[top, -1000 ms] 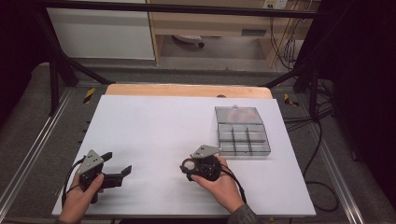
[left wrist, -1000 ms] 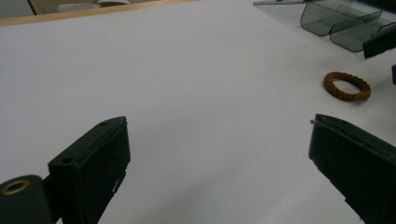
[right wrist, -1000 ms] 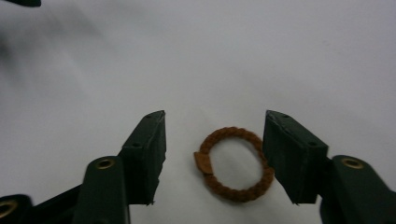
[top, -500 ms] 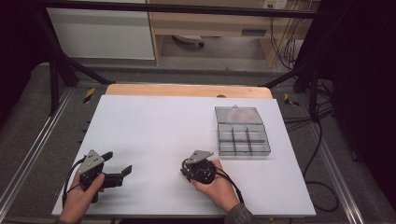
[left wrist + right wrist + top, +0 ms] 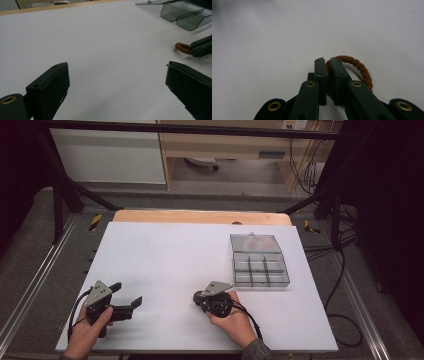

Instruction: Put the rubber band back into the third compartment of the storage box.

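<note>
**Hair tie pinched on the white table**

Brown hair tie (image 5: 359,70) clamped by right gripper (image 5: 327,61), jaws just closing; near loop hidden behind them. Left gripper (image 5: 117,82) spread wide, empty. Clear compartment box (image 5: 260,262) beyond. No legible writing.

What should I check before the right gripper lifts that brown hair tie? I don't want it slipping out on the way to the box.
1. Right gripper shut on the hair tie: ok, its jaws have just been closing and pinch the band's near side.
2. Depth of grip: cannot tell; most of the loop hangs outside the jaws.
3. Left gripper out of the way: ok, open, off to the side on the white table.
4. Box lid open: ok, the lid is laid back.
5. Free compartment: cannot tell; something small shows on the lid end.
6. Path to the box: ok, bare tabletop between.
</note>
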A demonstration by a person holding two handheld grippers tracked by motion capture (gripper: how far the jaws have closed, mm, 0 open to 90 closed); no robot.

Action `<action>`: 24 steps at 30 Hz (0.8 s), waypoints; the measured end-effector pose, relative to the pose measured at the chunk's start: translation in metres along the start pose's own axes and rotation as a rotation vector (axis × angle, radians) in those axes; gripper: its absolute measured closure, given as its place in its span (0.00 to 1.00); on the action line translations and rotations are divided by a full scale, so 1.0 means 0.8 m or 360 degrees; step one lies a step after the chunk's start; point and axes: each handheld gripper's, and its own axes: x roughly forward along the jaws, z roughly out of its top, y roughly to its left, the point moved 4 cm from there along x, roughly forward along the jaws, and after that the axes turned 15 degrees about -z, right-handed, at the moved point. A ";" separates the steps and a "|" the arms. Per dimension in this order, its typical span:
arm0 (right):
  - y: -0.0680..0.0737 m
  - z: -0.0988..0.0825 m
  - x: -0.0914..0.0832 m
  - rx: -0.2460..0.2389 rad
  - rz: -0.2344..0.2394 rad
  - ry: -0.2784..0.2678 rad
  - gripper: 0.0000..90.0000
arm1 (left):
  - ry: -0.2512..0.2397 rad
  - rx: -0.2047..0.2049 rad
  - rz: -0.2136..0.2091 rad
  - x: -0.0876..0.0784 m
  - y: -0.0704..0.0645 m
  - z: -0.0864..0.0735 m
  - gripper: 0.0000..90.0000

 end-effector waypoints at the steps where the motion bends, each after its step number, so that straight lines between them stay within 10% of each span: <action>1: -0.001 0.001 -0.001 -0.0009 0.0000 -0.0005 0.94 | 0.0004 -0.0002 0.0003 0.000 0.002 -0.001 0.06; 24: -0.016 0.026 -0.027 -0.0009 0.0036 -0.0201 0.94 | -0.0043 -0.0118 0.0043 -0.004 0.013 -0.008 0.07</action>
